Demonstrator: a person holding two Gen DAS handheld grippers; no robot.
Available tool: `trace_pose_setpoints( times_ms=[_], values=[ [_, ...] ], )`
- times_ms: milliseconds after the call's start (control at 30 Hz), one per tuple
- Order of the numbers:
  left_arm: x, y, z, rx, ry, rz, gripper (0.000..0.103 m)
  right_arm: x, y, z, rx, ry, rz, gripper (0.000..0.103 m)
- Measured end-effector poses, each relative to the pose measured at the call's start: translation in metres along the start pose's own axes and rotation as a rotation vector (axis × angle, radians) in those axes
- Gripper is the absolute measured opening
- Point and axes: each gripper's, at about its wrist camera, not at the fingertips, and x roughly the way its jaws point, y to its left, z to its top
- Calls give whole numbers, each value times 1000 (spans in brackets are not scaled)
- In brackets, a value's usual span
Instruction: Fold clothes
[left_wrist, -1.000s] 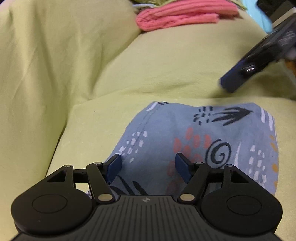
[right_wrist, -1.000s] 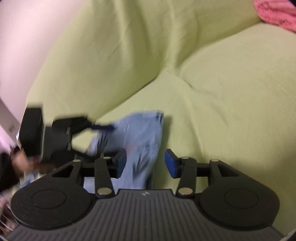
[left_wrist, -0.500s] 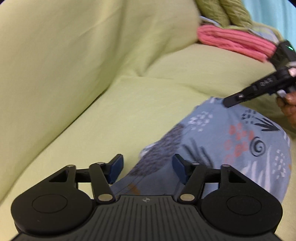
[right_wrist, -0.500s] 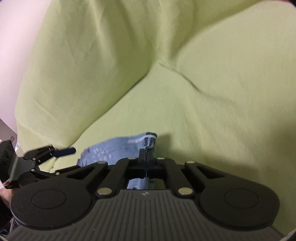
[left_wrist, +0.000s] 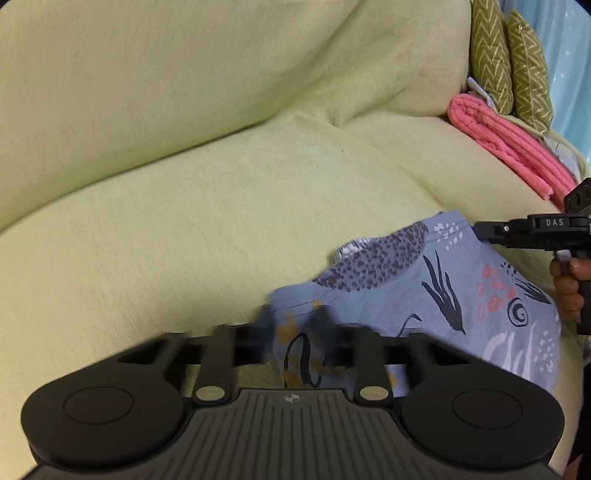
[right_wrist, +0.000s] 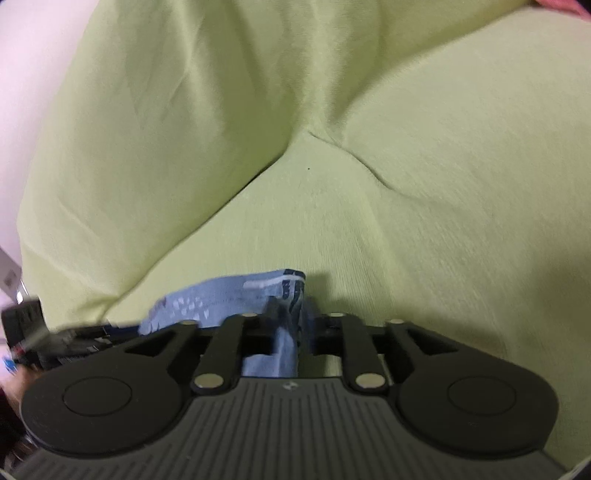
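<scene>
Left wrist view: the left hand-held gripper (left_wrist: 293, 325) is seen with its blurred jaws, which have just been closing, drawn in on the near edge of the blue patterned garment (left_wrist: 424, 295); cloth lies between them, though whether the pads already press on it cannot be told through the blur. Just ahead and to the right of this gripper the garment is spread on the yellow-green sofa (left_wrist: 221, 206), and at its far right corner the right hand-held gripper (left_wrist: 480, 229) is met. In the right wrist view that gripper (right_wrist: 291, 325) is shown with a fold of the garment between its jaws, which have just been opening slightly; the cloth seems pinched there, but this too is blurred. Farther off, a folded pink cloth (left_wrist: 509, 144) and two green cushions (left_wrist: 509, 59) are found at the sofa's end. The step in hand is judged to be the taking of two edges for a fold. Next, both grips would need to be made firm and one edge carried evenly over the other.
</scene>
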Motion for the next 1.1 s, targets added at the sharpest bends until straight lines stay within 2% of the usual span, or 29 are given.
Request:
trace_pose_setpoints(
  times_ms=[33, 67, 100, 133, 200, 267, 400, 533, 567, 633, 733, 800, 867, 967, 1100],
  values=[
    [-1, 0, -1, 4, -12, 1, 6, 3, 0, 0, 4, 9, 6, 26],
    [-3, -1, -2, 14, -28, 7, 2, 5, 3, 0, -12, 19, -1, 19],
    [-7, -2, -2, 25, -56, 13, 2, 5, 6, 0, -37, 20, -16, 3],
    [-11, -2, -3, 30, -86, 16, 2, 3, 10, 1, -56, 4, -23, 2],
    [-17, -1, -4, 25, -128, 20, 2, -5, 15, 2, -82, -40, -33, 2],
    [-14, 2, -7, 25, -125, 26, 3, -7, 14, 4, -80, -62, -40, 1],
    [-6, 9, -12, -14, -100, 47, 8, 2, 15, -3, -123, -15, -92, 1],
    [-12, 13, -11, -36, -73, 93, 28, 0, 13, -7, -149, 27, -165, 0],
    [-17, 12, -11, -26, -70, 111, 28, -5, 17, -7, -165, 23, -189, 6],
    [-31, 5, -13, 16, -74, 133, 28, -18, 25, -8, -202, 9, -224, 7],
    [-56, -17, -22, 95, -98, 146, 29, -46, 47, -15, -269, -21, -210, 7],
    [-66, -39, -29, 136, -107, 119, 31, -55, 67, -26, -324, -9, -158, 7],
    [-69, -63, -38, 172, -100, 67, 38, -52, 87, -42, -379, 36, -117, 11],
    [-61, -96, -47, 228, -95, 32, 39, -36, 112, -64, -437, 105, -67, 13],
    [-44, -110, -51, 235, -90, 17, 39, -9, 127, -81, -493, 162, -62, 13]
  ],
)
